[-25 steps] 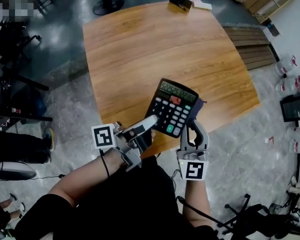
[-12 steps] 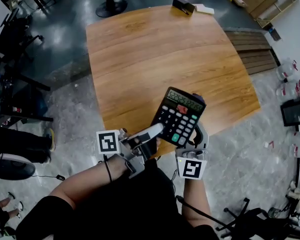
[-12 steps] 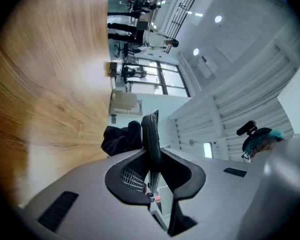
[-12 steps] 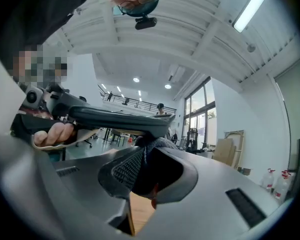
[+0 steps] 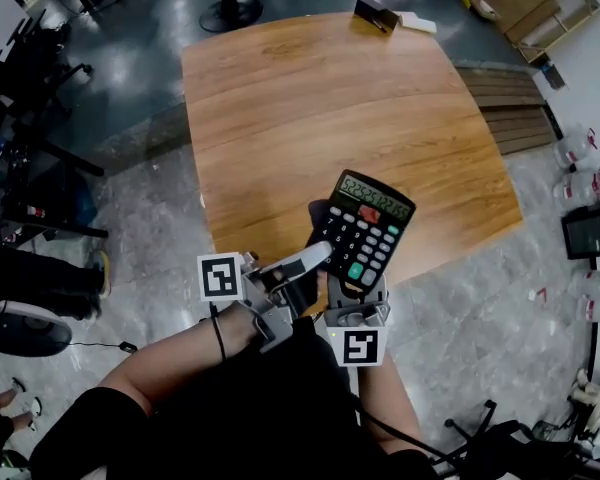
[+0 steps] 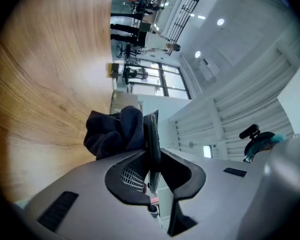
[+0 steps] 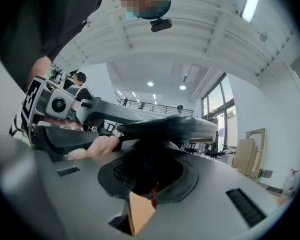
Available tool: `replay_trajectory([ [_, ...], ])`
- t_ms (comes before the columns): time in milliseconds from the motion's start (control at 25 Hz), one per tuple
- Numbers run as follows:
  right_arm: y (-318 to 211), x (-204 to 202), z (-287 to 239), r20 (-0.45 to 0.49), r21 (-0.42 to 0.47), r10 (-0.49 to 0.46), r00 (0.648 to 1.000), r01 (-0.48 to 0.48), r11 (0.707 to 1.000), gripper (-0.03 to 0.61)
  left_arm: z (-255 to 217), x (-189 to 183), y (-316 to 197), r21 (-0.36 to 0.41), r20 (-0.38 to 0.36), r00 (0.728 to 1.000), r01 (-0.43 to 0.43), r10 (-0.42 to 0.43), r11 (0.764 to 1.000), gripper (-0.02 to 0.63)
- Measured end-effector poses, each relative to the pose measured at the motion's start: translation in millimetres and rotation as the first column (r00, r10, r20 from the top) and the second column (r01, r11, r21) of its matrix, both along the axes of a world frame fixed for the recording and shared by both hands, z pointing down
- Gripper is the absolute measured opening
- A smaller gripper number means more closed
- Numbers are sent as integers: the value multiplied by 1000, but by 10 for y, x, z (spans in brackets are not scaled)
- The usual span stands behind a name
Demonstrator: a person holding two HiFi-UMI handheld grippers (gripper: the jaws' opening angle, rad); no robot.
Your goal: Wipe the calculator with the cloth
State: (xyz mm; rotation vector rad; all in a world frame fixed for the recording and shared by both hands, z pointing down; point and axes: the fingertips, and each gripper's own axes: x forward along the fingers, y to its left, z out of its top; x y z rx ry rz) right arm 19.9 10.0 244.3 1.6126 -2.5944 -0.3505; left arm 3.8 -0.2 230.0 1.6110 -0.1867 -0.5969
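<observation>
Wood table point(image 5: 310, 108) below; L gripper point(image 5: 316, 258) grips calculator point(image 5: 366, 230), R gripper point(image 7: 152, 169) cloth point(image 5: 317, 215).

Smooth wood-grain table point(image 5: 280, 98), faint sheen. Black plastic calculator point(image 5: 365, 230), matt casing, keys perhaps glossier. Dark soft cloth point(image 6: 112, 131), rumpled, matt. Polished grey floor point(image 5: 130, 88), glossy.

wooden table point(image 5: 310, 98); grey marbled floor point(image 5: 150, 218); white ceiling lights point(image 7: 150, 84)
</observation>
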Motion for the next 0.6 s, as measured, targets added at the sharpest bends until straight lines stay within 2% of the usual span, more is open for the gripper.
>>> replay_trajectory([
  [240, 86, 165, 2, -44, -5, 38, 998, -38, 999, 60, 53, -110, -21, -6, 12, 999, 36, -36, 999, 66],
  [400, 100, 431, -38, -27, 3, 127, 991, -127, 992, 60, 70, -260, -133, -2, 11, 997, 74, -74, 997, 66],
  [600, 112, 938, -109, -7, 17, 269, 963, -269, 963, 60, 89, -333, -177, 1, 14, 996, 87, -87, 996, 66],
])
